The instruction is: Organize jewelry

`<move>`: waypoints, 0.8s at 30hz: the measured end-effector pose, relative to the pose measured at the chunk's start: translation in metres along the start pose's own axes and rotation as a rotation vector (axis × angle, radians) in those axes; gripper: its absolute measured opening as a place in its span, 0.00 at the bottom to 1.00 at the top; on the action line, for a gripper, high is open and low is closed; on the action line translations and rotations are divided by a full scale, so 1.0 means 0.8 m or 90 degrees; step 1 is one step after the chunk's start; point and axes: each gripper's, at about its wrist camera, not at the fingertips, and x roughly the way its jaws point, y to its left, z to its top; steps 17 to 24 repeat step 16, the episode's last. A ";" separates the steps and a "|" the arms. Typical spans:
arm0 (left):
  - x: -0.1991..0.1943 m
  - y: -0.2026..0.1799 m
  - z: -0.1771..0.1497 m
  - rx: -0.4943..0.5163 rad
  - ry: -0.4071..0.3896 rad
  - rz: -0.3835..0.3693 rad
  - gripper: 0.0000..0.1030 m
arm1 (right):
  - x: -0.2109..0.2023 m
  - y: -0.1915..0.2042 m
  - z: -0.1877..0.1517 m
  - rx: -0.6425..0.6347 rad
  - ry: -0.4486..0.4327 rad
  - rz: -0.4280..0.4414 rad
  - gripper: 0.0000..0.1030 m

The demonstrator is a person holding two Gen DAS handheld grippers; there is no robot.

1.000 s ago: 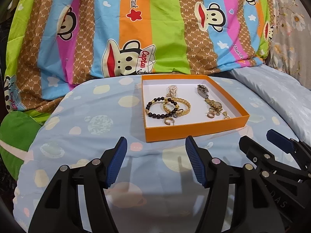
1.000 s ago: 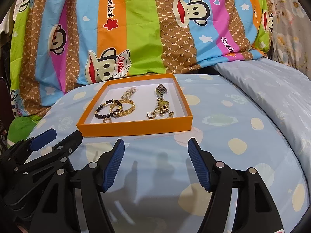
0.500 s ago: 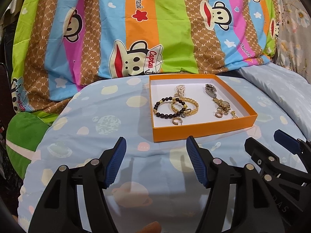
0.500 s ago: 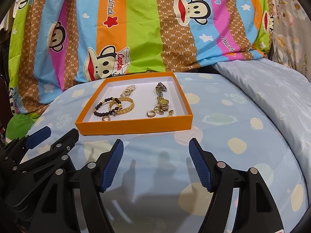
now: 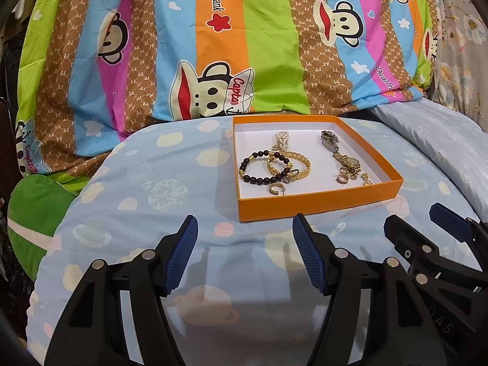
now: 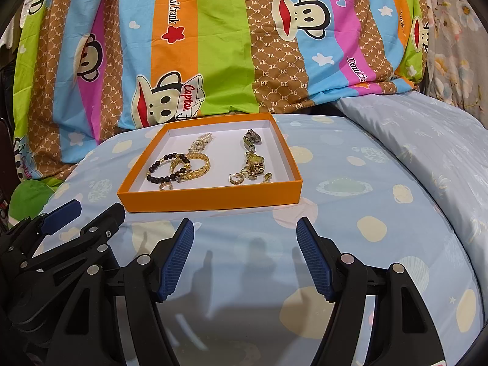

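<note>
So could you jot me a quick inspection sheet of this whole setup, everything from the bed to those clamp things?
Surface: light blue bedding with pale spots, no hard table.
Job's things: shallow orange box holding a dark beaded bracelet overlapping a gold chain bracelet, a pearl piece, a gold watch and small gold earrings.
Clutter: nothing seen outside the box.
Grippers: left gripper and right gripper both open, empty, short of the box.
Cables: nothing seen.
Surroundings: striped cartoon-monkey blanket behind, green cushion at left, floral fabric at right.
</note>
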 end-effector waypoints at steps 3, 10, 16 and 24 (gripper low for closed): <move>0.000 -0.001 0.000 0.001 -0.001 0.002 0.61 | 0.000 0.000 0.000 0.000 0.000 0.000 0.67; 0.000 -0.001 0.000 0.002 0.000 0.001 0.60 | 0.000 -0.001 0.000 0.000 0.001 -0.001 0.67; 0.001 0.000 0.000 0.002 0.005 0.003 0.60 | 0.000 -0.005 0.001 0.002 0.004 -0.004 0.67; 0.001 0.000 0.000 0.002 0.005 0.003 0.60 | 0.000 -0.005 0.001 0.002 0.004 -0.004 0.67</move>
